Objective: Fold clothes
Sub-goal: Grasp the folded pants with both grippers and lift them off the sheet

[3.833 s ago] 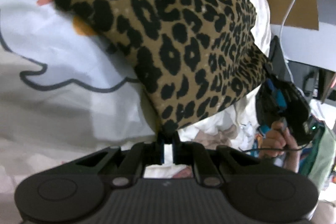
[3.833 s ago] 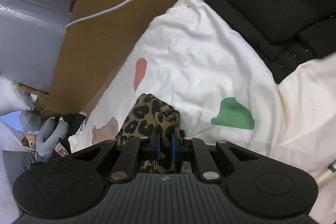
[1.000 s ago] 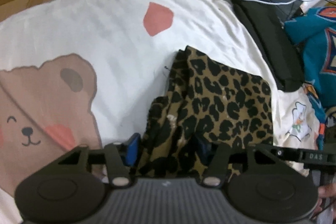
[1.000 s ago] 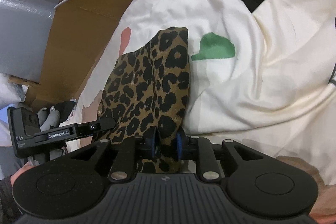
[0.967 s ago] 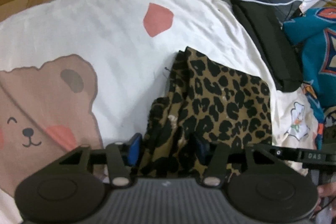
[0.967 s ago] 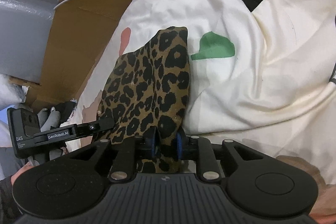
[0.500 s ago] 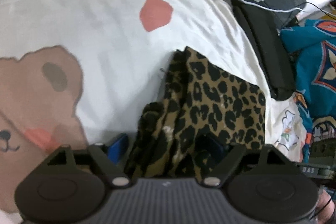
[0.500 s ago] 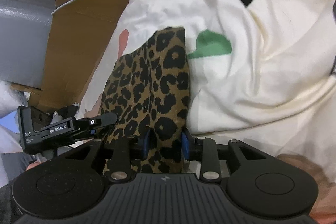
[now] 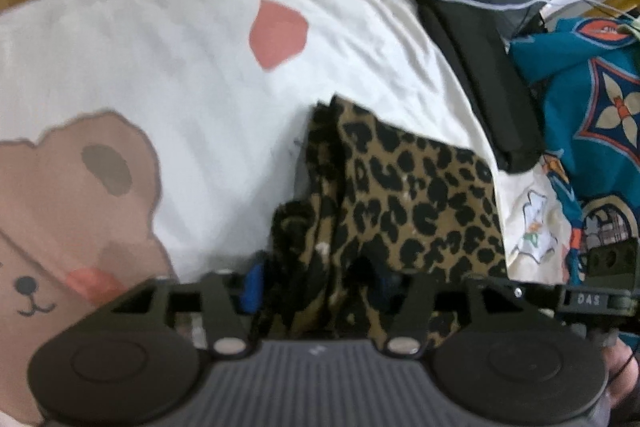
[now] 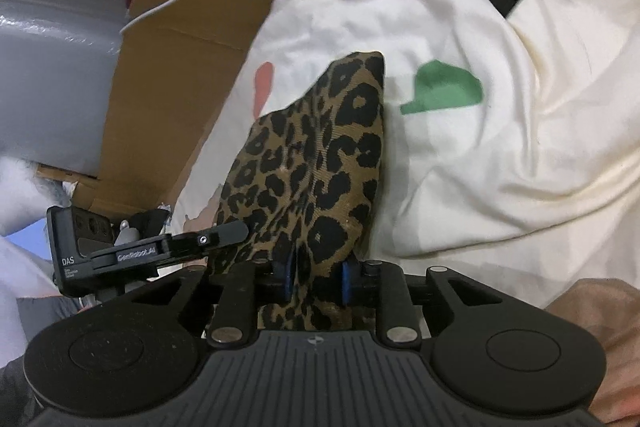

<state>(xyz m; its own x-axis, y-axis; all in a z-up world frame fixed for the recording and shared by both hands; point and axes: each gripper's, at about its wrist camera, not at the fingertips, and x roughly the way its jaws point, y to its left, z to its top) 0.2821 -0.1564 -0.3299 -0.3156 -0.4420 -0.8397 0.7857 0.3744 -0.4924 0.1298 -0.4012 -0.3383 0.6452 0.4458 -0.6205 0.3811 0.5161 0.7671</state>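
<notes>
Bed cover: a big white cloth sheet (image 9: 192, 75) with a brown bear, a pink patch and a green patch printed on it. It lies under everything, and it is wrinkled on the right side in the right wrist view.

Other clothes: a black folded cloth pile (image 9: 480, 67) lies at the far edge of the sheet. A blue-green patterned cloth (image 9: 592, 99) sits past it, off to the right. Both lie well apart from the spotted one.

Task thing: a tan cloth with black leopard spots (image 9: 408, 195) lies on the white sheet, near its middle. It looks like a small thick packet with many layers stacked at its left edge. The top is flat and smooth.

How far along: I think this piece is folded, or very close to it. The left edge looks a bit bunched, so it may need a little tidying. I cannot tell if more clothes wait to be folded.

Left gripper (image 9: 316, 279): its two blue fingers stand wide apart, with the near left edge of the spotted cloth between them. It is not squeezing.

Right gripper (image 10: 316, 277): its blue fingers stand a little apart around the near right corner of the spotted cloth. The grip looks loose, not pinched.
</notes>
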